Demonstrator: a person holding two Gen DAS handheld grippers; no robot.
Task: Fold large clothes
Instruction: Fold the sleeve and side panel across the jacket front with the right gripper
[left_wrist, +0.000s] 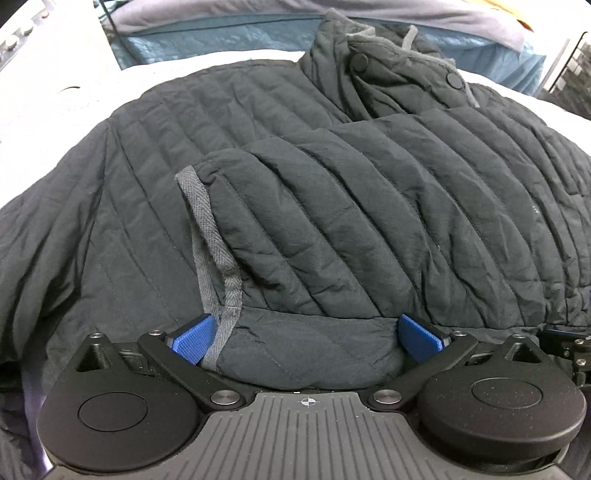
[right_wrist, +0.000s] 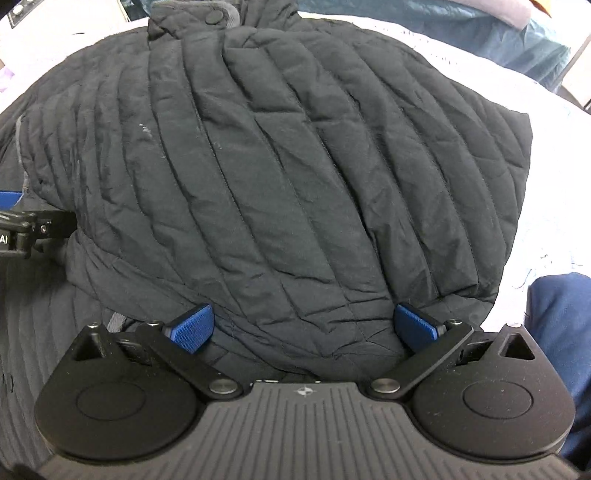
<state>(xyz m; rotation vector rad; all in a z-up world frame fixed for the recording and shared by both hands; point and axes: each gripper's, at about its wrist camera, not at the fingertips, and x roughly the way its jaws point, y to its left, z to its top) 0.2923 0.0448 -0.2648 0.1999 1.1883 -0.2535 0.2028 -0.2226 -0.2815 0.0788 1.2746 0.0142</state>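
A dark quilted jacket (left_wrist: 332, 192) lies flat on a white surface, collar with snap buttons (left_wrist: 360, 61) at the far end. One sleeve is folded across the body; its cuff, edged in grey tape (left_wrist: 207, 236), lies at my left gripper (left_wrist: 308, 338). That gripper is open, the near jacket edge between its blue pads (left_wrist: 194, 338). In the right wrist view the jacket (right_wrist: 277, 166) fills the frame. My right gripper (right_wrist: 304, 330) is open with the hem bulging between its pads (right_wrist: 415, 328). The left gripper's side shows at the left edge (right_wrist: 26, 225).
The white bed surface (left_wrist: 55, 122) extends left and behind, and right in the right wrist view (right_wrist: 554, 166). Blue and grey bedding (left_wrist: 221, 37) lies beyond the collar. A person's blue trouser leg (right_wrist: 561, 314) is at the right.
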